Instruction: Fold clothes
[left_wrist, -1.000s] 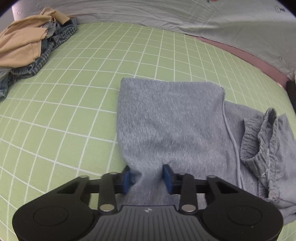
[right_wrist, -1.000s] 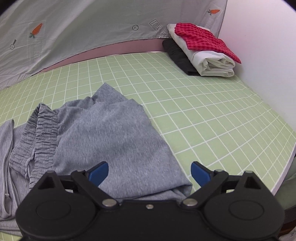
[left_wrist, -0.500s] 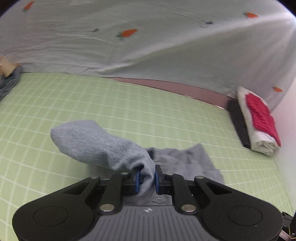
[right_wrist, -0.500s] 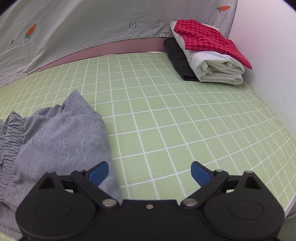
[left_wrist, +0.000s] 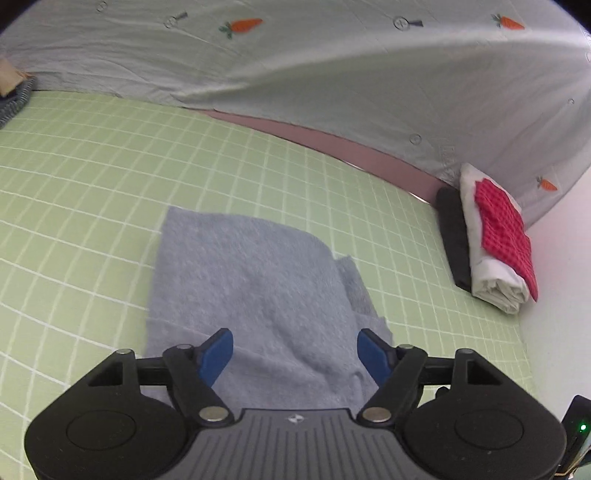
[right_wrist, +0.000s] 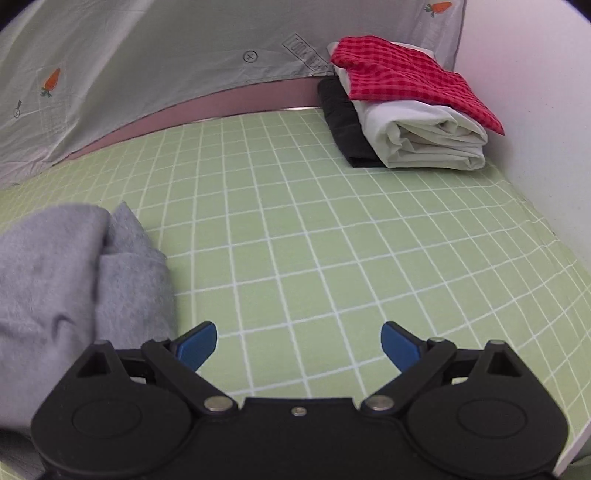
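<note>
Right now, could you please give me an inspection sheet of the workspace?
Surface: green grid mat, flat.
Job's things: grey garment lying folded on the mat; an under layer sticks out at its right edge.
Clutter: folded stack at the far right corner, red check on white on black; more clothes at the far left edge.
Grippers: left gripper open over the garment; right gripper open over bare mat, beside the garment.
Cables: nothing seen.
Surroundings: carrot-print sheet behind; white wall at right.
</note>
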